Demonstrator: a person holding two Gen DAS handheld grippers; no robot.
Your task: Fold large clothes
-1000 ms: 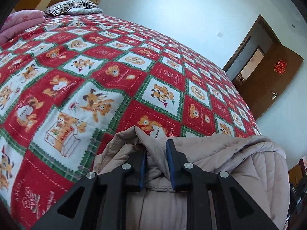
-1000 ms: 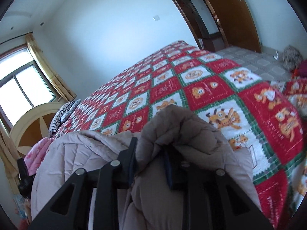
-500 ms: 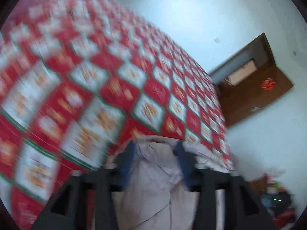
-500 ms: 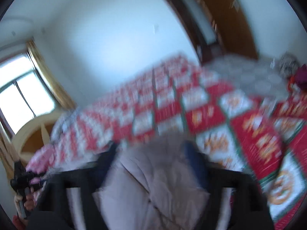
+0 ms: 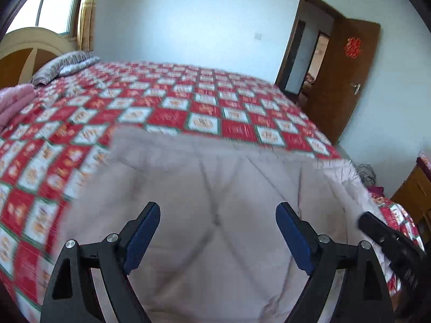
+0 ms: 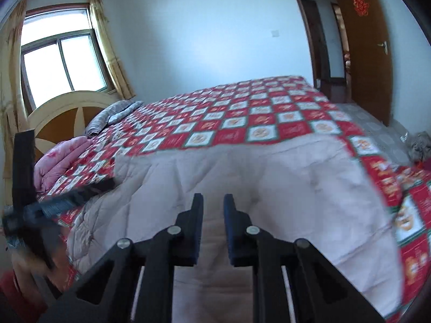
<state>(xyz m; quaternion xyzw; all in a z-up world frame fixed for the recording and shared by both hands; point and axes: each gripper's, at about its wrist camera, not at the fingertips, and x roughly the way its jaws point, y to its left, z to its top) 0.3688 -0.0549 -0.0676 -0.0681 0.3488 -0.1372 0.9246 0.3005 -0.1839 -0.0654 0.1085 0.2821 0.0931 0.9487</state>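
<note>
A bedroom with pale walls; a bed covered by a red, white and green checked quilt fills both wrist views. At left, a window with yellow curtains stands behind an arched headboard; a striped pillow and folded pink bedding lie below it. On the near part of the quilt lies the coat, beige and quilted, spread flat in a broad folded block. Above it hovers the left gripper, jaws wide and opening, nothing between them. The right gripper also hangs over the coat, jaws narrowing to a slim gap, clasping nothing. At right, a brown door with a red ornament stands open.
</note>
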